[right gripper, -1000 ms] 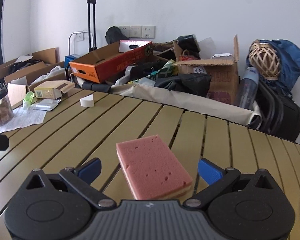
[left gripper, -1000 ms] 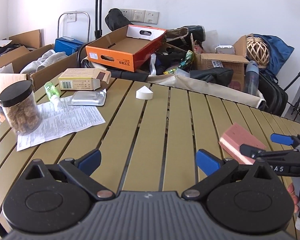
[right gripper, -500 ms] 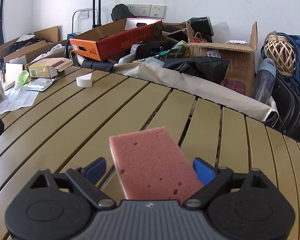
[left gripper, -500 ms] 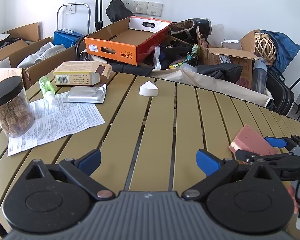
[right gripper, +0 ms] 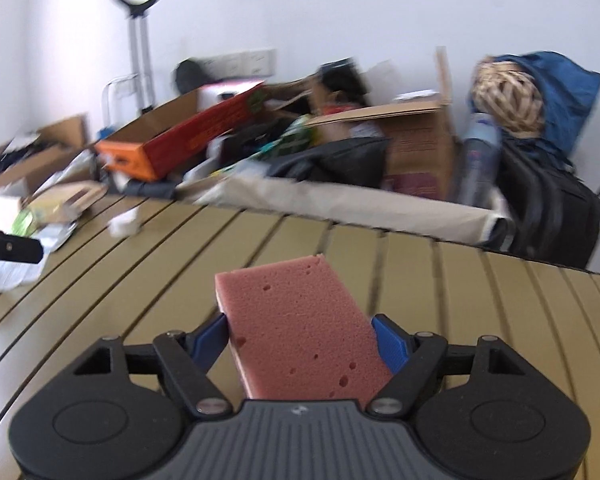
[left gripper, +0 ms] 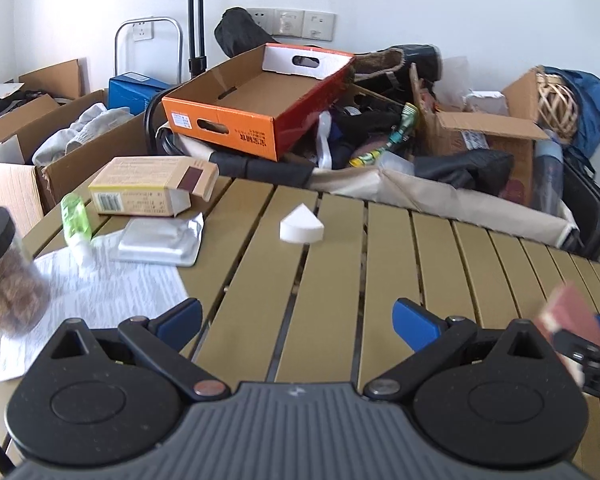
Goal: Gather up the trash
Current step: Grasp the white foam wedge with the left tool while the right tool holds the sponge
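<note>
A pink sponge (right gripper: 292, 304) sits tilted between the blue pads of my right gripper (right gripper: 300, 338). Its jaws are closing, both pads press on the sponge's sides, and it is raised off the slatted table (right gripper: 440, 288). In the left wrist view the sponge (left gripper: 568, 312) shows blurred at the right edge. My left gripper (left gripper: 298, 316) is open over the table with nothing between its fingers. Ahead of it lie a white wedge (left gripper: 302, 229), a foil blister pack (left gripper: 160, 240), a printed leaflet (left gripper: 112, 292), a small green bottle (left gripper: 76, 220) and a yellow carton (left gripper: 152, 186).
A black-lidded jar (left gripper: 8, 280) stands on the leaflet at the left. Beyond the table's far edge are an orange cardboard tray (left gripper: 260, 100), brown boxes, bags and a trolley handle (right gripper: 136, 40). The left gripper's finger (right gripper: 8, 246) shows at the right view's left edge.
My right jaws have come in onto the sponge and tipped it up off the table. The left gripper has moved forward and left, so the white wedge and the leaflet are nearer.
</note>
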Tool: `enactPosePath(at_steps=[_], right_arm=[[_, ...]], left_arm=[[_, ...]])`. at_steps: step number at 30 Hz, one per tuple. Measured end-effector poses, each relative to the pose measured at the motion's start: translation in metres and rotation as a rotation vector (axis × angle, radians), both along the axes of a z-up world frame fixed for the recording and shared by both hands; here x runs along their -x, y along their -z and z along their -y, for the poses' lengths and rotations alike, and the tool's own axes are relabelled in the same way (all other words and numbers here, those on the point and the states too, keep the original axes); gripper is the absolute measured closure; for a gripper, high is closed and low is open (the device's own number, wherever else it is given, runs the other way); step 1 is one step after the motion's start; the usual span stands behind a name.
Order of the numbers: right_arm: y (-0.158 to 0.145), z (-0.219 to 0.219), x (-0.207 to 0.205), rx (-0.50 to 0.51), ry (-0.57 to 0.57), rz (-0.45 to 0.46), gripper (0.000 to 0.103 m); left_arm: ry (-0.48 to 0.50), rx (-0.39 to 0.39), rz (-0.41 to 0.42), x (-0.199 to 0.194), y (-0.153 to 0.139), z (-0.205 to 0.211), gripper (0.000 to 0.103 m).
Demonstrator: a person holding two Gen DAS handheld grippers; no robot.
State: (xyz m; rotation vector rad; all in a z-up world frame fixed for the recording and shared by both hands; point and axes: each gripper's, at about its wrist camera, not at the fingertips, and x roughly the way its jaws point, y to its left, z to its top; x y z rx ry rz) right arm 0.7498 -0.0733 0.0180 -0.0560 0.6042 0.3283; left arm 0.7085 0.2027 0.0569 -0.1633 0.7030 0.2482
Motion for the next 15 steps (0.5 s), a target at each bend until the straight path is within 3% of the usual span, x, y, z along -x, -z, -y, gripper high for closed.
enactPosePath(at_steps=[15], right_arm=[[-0.011,0.083,-0.003,-0.161,0.344,0.1,0.026]], left_arm=[[-0.113,-0.04,-0.033,-0.105,0.032,-0.017,0.0]])
